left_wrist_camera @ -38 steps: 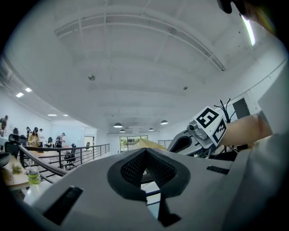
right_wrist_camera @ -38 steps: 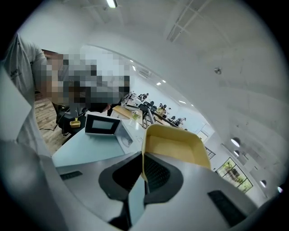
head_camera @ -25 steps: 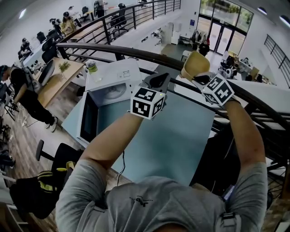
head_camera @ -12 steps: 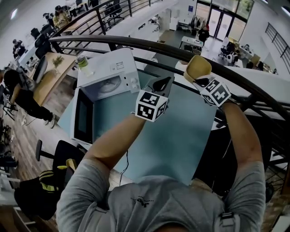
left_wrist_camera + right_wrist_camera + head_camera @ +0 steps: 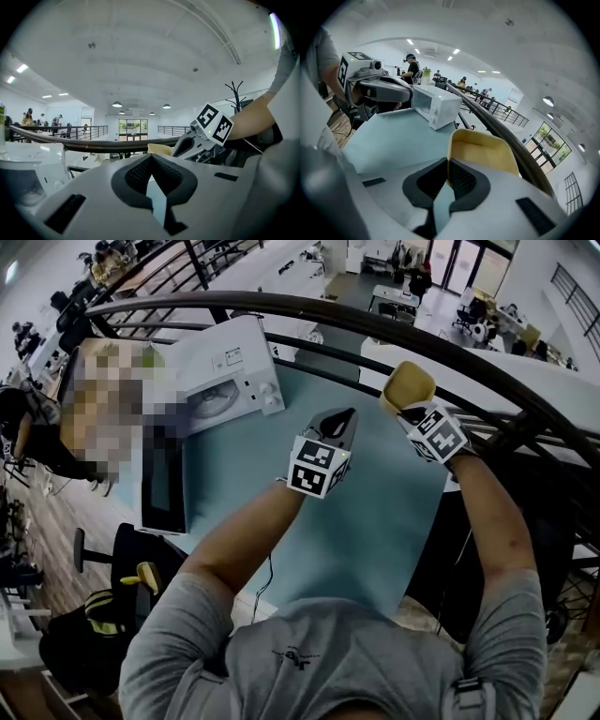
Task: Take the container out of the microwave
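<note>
I am holding the container (image 5: 485, 152), already out of the microwave (image 5: 230, 371), by its rim in my clamped right gripper (image 5: 447, 180) above the table's (image 5: 375, 521) far right edge, with my left gripper (image 5: 151, 161) closed and empty, and I am judging that it next needs setting down level.

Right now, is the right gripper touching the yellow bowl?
Touching. The right gripper view shows the right gripper with its jaws closed on the rim of the yellow bowl, with no gap between them.

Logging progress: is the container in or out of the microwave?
Out. The right gripper is shut on the rim of the container, holding it in the air, well apart from the microwave.
</note>
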Tool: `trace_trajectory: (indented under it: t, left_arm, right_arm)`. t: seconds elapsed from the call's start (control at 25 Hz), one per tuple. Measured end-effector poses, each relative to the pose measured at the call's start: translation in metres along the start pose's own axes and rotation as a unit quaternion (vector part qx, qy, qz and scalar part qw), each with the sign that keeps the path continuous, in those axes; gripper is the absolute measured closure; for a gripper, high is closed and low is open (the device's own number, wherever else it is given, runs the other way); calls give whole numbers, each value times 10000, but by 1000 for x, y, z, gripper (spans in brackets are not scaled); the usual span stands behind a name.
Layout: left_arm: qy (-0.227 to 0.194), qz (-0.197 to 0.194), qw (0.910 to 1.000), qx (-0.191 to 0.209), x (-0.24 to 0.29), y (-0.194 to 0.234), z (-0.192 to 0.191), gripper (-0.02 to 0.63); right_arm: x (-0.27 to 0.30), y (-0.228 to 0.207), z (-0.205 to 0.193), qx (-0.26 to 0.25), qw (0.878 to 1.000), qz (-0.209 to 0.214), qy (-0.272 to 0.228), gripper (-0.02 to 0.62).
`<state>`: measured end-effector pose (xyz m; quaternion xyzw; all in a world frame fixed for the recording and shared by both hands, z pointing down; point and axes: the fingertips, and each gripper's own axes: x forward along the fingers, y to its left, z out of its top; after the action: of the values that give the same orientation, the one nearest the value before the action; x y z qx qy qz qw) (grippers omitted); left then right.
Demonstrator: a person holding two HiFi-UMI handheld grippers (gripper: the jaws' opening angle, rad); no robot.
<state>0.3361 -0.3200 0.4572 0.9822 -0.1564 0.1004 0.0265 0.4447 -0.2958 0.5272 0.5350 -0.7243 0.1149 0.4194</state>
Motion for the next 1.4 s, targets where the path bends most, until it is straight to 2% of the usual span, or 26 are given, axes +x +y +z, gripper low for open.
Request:
trace_trajectory:
  t: [0.32, 0.88, 1.4]
  left_arm:
    - [381, -27, 9991, -158, 17, 2, -60, 600]
    - [950, -78, 9949, -315, 22, -6, -141, 600]
    - [1232, -84, 9914, -425, 26, -11, -177, 600]
  right_arm:
    - [46, 20, -53, 279, 9989, 139, 347, 568]
    - [97, 52, -112, 593, 9959, 196, 650, 568]
    - [126, 77, -142, 627, 9934, 333, 897, 568]
